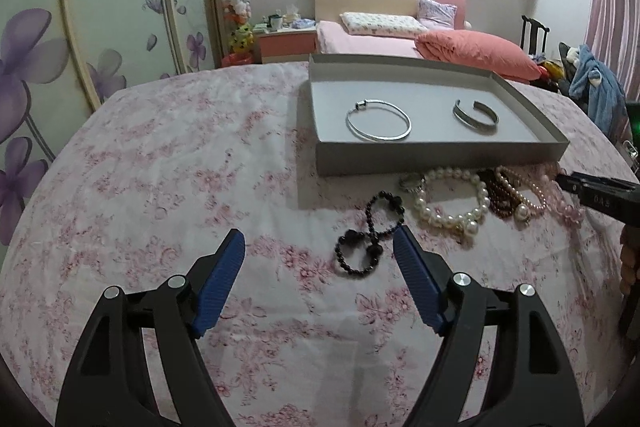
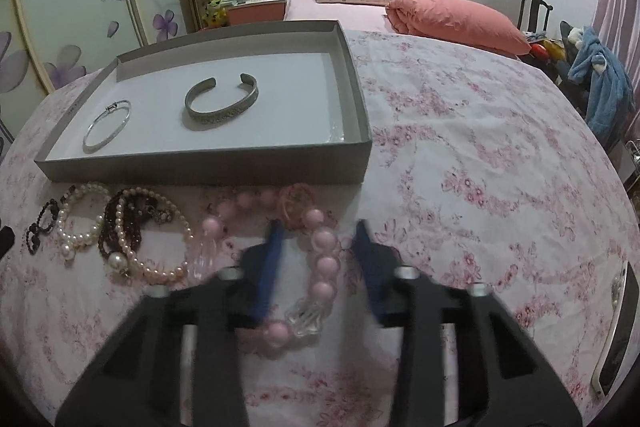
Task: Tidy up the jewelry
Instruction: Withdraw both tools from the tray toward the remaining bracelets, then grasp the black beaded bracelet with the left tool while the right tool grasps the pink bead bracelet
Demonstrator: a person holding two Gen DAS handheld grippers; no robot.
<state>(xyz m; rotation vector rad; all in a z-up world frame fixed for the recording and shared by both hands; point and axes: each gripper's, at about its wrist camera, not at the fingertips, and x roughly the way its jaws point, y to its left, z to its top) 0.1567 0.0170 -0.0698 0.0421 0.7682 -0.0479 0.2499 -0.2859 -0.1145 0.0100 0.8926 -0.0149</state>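
Observation:
My left gripper (image 1: 319,231) stands open just above the flowered cloth, and a black bead bracelet (image 1: 368,235) lies by its right finger. In the right wrist view my right gripper (image 2: 319,225) is blurred, its blue fingers apart on either side of a strand of the pink bead bracelet (image 2: 326,263), with no pad touching it. A white pearl bracelet (image 2: 80,215), dark red beads (image 2: 116,227) and a pink pearl strand (image 2: 160,267) lie in front of the grey box (image 2: 200,171). A thin silver bangle (image 1: 380,139) and a silver cuff (image 1: 474,127) rest inside the box.
A phone (image 2: 618,327) lies near the cloth's right edge. Beyond the table are a bed with an orange quilt (image 1: 476,51), a flowered wardrobe (image 1: 80,27) and a chair heaped with clothes (image 2: 600,83). A hand (image 1: 628,259) shows at the right edge.

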